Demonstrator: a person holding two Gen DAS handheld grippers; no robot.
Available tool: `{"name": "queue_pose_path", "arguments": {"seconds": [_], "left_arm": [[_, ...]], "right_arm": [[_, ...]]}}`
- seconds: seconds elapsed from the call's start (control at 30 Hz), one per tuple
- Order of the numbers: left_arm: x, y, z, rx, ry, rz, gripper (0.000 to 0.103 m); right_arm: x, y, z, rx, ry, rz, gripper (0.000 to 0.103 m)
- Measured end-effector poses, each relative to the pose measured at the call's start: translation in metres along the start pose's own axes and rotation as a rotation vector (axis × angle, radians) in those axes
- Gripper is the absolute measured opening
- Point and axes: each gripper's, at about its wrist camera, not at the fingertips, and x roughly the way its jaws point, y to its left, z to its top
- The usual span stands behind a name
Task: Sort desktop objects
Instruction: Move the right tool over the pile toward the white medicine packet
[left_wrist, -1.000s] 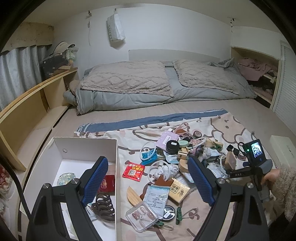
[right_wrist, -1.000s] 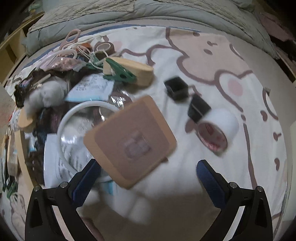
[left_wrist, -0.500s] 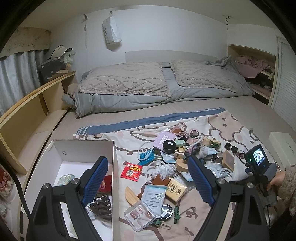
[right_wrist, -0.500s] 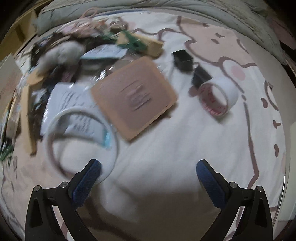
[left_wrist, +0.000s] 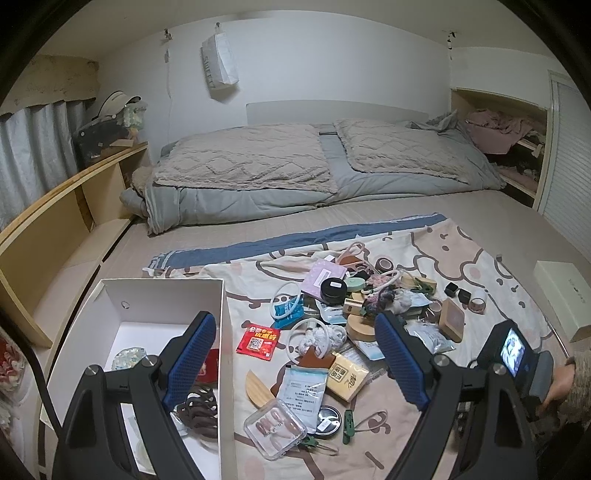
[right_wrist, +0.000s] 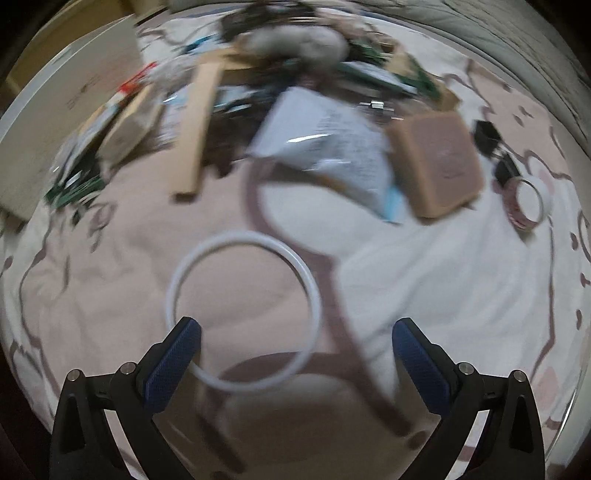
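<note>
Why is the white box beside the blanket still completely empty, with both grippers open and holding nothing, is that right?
Not quite: the white box is not empty. The left wrist view shows brown hair ties and a red packet already inside it. The rest holds: the left gripper and the right gripper are open and hold nothing.

The bed (left_wrist: 369, 218) carries it all. At its head lie two quilted pillows (left_wrist: 243, 158) on a grey duvet (left_wrist: 332, 184). Nearer, a cartoon-print sheet (left_wrist: 480, 258) with a blue border is spread flat over the mattress. On the sheet sits a white box (left_wrist: 166, 291) at the left edge, and beside it a heap of small items (left_wrist: 351, 314). A white ring (right_wrist: 243, 314) lies on the sheet apart from the heap, a tape roll (right_wrist: 528, 203) to the right. A pale box (left_wrist: 565, 291) rests on the mattress off the sheet's right edge.
</note>
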Motion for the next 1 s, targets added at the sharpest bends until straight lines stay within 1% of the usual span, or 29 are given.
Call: {"name": "queue_pose_path", "arguments": {"seconds": [0.1,0.17,0.3,0.4,0.43,0.53,0.6,0.67,0.7,0.73,0.77,0.8,0.83,0.87,0.9,1.0], "left_arm": [[-0.001,-0.001,-0.001,0.005,-0.001,-0.001,0.088],[-0.001,-0.001,-0.001,0.005,-0.001,-0.002,0.088],[-0.001,-0.001,-0.001,0.005,-0.002,-0.001,0.088],[0.000,-0.001,-0.001,0.004,-0.002,-0.002,0.088],[0.000,-0.001,-0.001,0.004,-0.001,-0.002,0.088],[0.000,-0.001,-0.001,0.004,0.002,-0.002,0.088],[0.000,0.000,-0.002,0.002,0.003,-0.005,0.088],[-0.001,0.000,-0.002,0.002,0.002,-0.007,0.088],[-0.001,0.000,-0.002,0.001,0.000,-0.010,0.088],[-0.001,0.000,-0.002,0.001,-0.001,-0.014,0.088],[-0.001,0.000,-0.002,0.001,-0.002,-0.016,0.088],[-0.001,-0.001,-0.002,0.003,-0.003,-0.019,0.088],[-0.002,-0.001,-0.003,0.005,-0.004,-0.021,0.088],[-0.002,-0.001,-0.003,0.009,-0.005,-0.021,0.088],[-0.002,-0.001,-0.003,0.013,-0.006,-0.021,0.088],[-0.002,-0.002,-0.004,0.028,-0.008,-0.022,0.088]], "right_arm": [[-0.003,0.022,-0.003,-0.061,-0.008,0.044,0.103],[-0.005,0.043,-0.009,-0.127,-0.016,0.090,0.103],[-0.010,0.075,-0.017,-0.237,-0.032,0.146,0.103],[-0.020,0.092,-0.022,-0.290,-0.032,0.243,0.103],[-0.025,0.097,-0.023,-0.322,-0.036,0.263,0.103],[-0.037,0.101,-0.023,-0.398,-0.058,0.236,0.103],[-0.038,0.087,-0.011,-0.408,-0.076,0.224,0.103],[-0.051,0.077,-0.007,-0.369,-0.108,0.219,0.103],[-0.057,0.063,0.000,-0.329,-0.135,0.210,0.103],[-0.058,0.061,0.013,-0.295,-0.157,0.196,0.103],[-0.058,0.046,0.015,-0.260,-0.180,0.178,0.103],[-0.060,0.033,0.023,-0.203,-0.209,0.136,0.103],[-0.061,0.021,0.031,-0.143,-0.223,0.084,0.103],[-0.061,0.018,0.040,-0.105,-0.228,0.065,0.103],[-0.061,0.006,0.048,-0.062,-0.236,0.062,0.103],[-0.056,-0.011,0.068,0.060,-0.271,0.037,0.103]]}}
